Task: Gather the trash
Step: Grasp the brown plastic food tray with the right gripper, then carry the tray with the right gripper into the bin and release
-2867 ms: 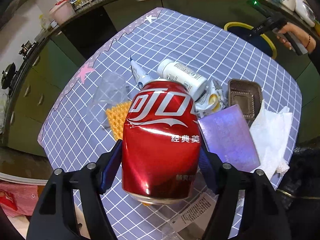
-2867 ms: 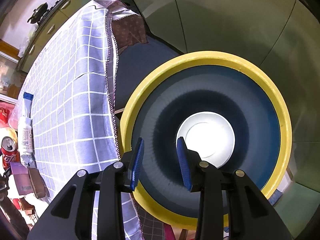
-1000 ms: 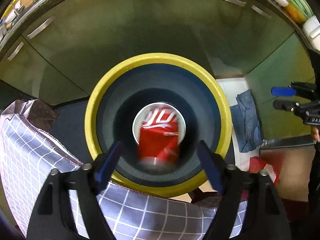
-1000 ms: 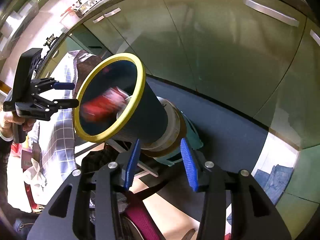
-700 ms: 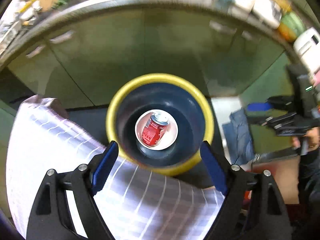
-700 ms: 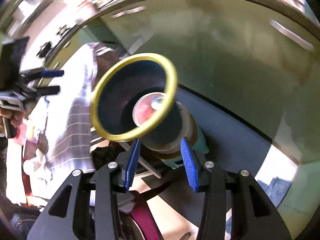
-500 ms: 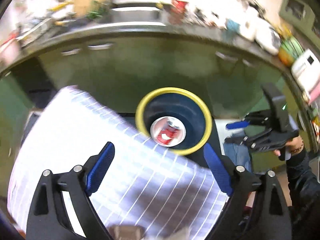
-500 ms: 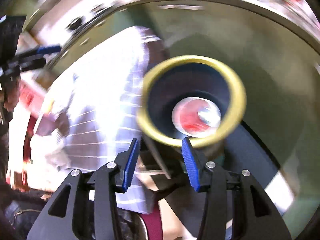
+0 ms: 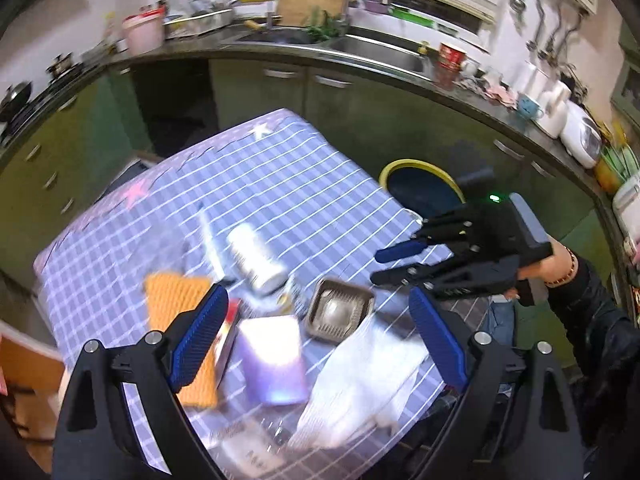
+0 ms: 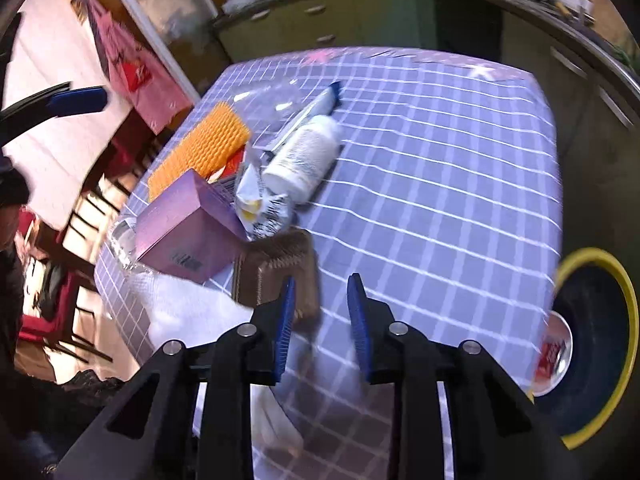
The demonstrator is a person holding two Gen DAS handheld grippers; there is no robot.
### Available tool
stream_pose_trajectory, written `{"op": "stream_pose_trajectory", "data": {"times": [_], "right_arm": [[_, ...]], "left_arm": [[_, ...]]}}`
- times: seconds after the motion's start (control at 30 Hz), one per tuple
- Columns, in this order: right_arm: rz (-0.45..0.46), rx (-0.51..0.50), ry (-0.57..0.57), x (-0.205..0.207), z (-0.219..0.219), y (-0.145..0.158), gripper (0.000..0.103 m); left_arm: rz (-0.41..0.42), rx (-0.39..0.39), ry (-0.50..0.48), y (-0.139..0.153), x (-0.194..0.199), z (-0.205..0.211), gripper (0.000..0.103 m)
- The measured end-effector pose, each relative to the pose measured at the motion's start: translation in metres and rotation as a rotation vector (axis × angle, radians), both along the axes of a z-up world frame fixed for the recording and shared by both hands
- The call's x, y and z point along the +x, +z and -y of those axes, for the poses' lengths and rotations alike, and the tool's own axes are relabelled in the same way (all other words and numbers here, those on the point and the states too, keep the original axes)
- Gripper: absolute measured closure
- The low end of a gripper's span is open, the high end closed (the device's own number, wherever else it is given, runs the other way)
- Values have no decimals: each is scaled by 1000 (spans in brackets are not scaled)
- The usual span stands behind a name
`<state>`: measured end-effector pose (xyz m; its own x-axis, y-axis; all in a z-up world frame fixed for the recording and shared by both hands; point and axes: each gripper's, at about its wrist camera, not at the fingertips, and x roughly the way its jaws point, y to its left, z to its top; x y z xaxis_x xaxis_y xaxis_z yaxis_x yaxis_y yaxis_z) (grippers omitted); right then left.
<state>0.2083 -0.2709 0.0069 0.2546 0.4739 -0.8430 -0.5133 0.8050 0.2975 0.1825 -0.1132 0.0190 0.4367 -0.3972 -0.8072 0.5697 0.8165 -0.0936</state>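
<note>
My left gripper is open and empty above the near side of the table, over a purple box and a brown plastic tray. My right gripper is open and empty beside the brown tray, near white tissue; it also shows in the left wrist view. The yellow-rimmed blue bin stands off the table's edge with the red can lying inside. A white bottle, a tube and an orange mesh pad lie on the checked cloth.
The bin also shows beyond the table in the left wrist view. Green kitchen cabinets and a sink counter run behind the table. White tissue and a clear wrapper lie near the front edge. A crumpled sachet sits by the bottle.
The red can has left my left gripper and now lies in the bin. Both grippers have swung from the bin back over the table's trash pile.
</note>
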Motion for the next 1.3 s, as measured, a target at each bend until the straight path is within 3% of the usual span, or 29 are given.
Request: {"op": "stream_pose_trajectory", "data": {"times": [0.17, 0.23, 0.43, 0.47, 0.53, 0.73, 0.97, 1.1, 1.3], "right_arm": [[-18, -71, 14, 15, -28, -19, 76], [-20, -91, 18, 16, -33, -27, 82], [-39, -138, 33, 20, -43, -44, 86], [-37, -151, 36, 21, -46, -47, 91], [-31, -158, 35, 21, -47, -50, 97], [13, -145, -6, 26, -38, -43, 98], [88, -95, -119, 30, 10, -10, 98], [128, -94, -253, 29, 68, 7, 98], [137, -242, -495, 33, 166, -8, 98]], "left_arm": [[-22, -9, 48, -12, -15, -32, 16], [-21, -10, 62, -15, -18, -39, 15], [-33, -25, 71, -25, -21, -46, 15], [-35, -25, 70, -26, -22, -46, 15], [-39, -25, 69, -27, -23, -45, 15], [-44, -19, 75, -30, -23, -47, 15], [-47, 7, 55, -34, -24, -40, 13], [-61, 30, 29, -40, -23, -30, 12], [-91, 53, -2, -51, -21, -16, 12]]}}
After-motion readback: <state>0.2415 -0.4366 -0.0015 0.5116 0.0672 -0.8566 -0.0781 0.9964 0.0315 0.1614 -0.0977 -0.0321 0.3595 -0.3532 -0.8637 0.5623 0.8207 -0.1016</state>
